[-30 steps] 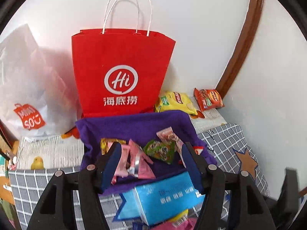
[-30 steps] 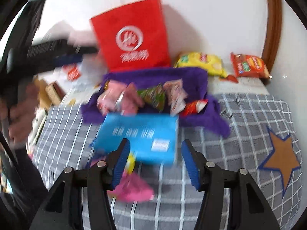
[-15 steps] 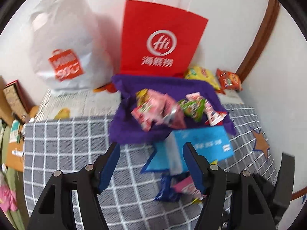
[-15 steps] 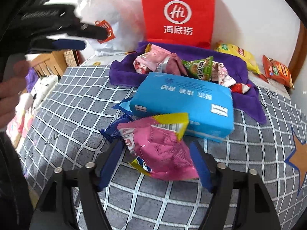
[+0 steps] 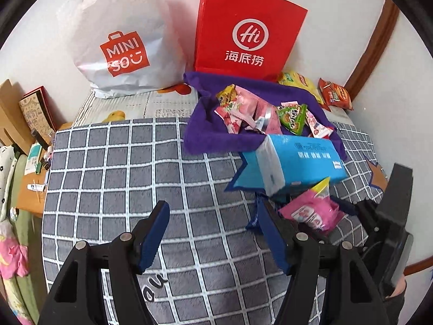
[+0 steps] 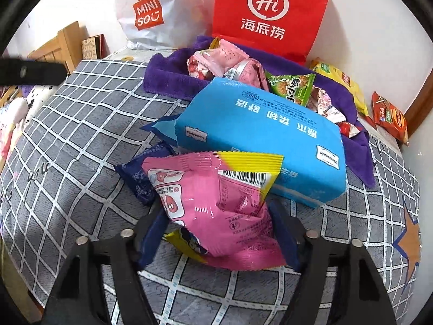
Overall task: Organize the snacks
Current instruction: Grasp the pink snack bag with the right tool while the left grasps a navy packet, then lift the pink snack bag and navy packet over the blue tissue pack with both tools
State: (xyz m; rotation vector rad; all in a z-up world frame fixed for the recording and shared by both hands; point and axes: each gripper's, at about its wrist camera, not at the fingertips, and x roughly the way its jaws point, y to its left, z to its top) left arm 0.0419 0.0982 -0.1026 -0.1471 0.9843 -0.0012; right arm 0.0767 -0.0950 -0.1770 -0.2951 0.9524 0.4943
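Right gripper [image 6: 216, 233]: jaws closing around a pink snack bag [image 6: 216, 205] that lies between them on the grey checked blanket [image 6: 81, 135], contact uncertain; blue tissue pack [image 6: 259, 138] just behind, touching the bag; dark blue wrapper [image 6: 138, 173] beside it; purple towel [image 6: 167, 78] heaped with small snack packets [image 6: 224, 62]; red paper bag [image 6: 270, 13] against the wall; left gripper [image 5: 213, 233] spread, empty, over bare blanket.
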